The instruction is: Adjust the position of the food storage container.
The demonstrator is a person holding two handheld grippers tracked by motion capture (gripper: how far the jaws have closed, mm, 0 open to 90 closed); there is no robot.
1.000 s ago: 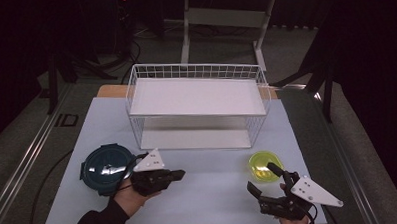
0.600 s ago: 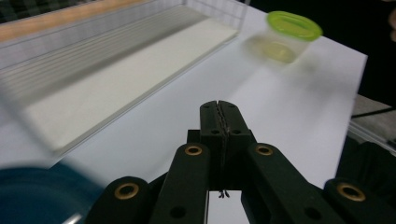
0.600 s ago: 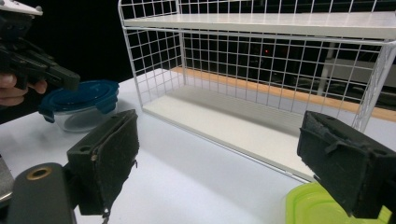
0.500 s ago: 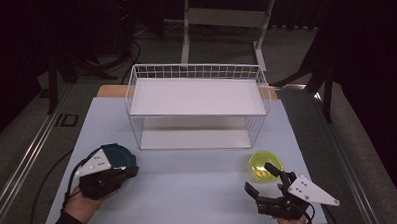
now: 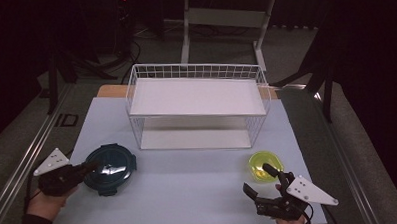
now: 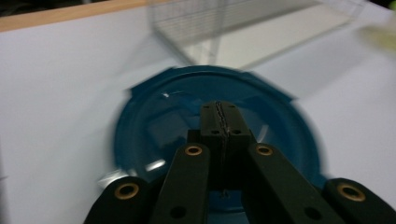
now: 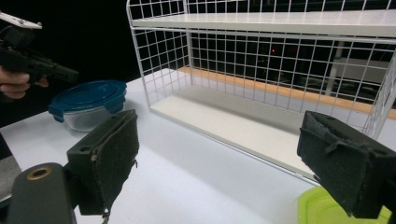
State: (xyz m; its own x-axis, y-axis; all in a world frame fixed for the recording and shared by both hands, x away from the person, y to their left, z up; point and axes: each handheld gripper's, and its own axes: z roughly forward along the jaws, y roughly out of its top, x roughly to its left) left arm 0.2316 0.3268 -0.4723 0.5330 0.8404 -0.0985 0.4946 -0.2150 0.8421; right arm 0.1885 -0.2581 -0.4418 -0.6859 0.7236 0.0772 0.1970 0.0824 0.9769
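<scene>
High view: left gripper (image 5: 83, 169) hovers at the blue-lidded container (image 5: 110, 167), front-left on the table (image 5: 189, 187); right gripper (image 5: 261, 182) waits by the green bowl (image 5: 266, 165). Left gripper view: fingers (image 6: 212, 122) pressed together over the lid, so spread before descending. Right gripper view: fingers (image 7: 109, 154) gape wide, wire rack (image 7: 261, 51) ahead.

There's one blue-lidded container (image 5: 110, 168), one green bowl (image 5: 266, 166), one white wire rack (image 5: 197, 108), and two hand-held grippers, left (image 5: 91, 167) and right (image 5: 259, 180).
</scene>
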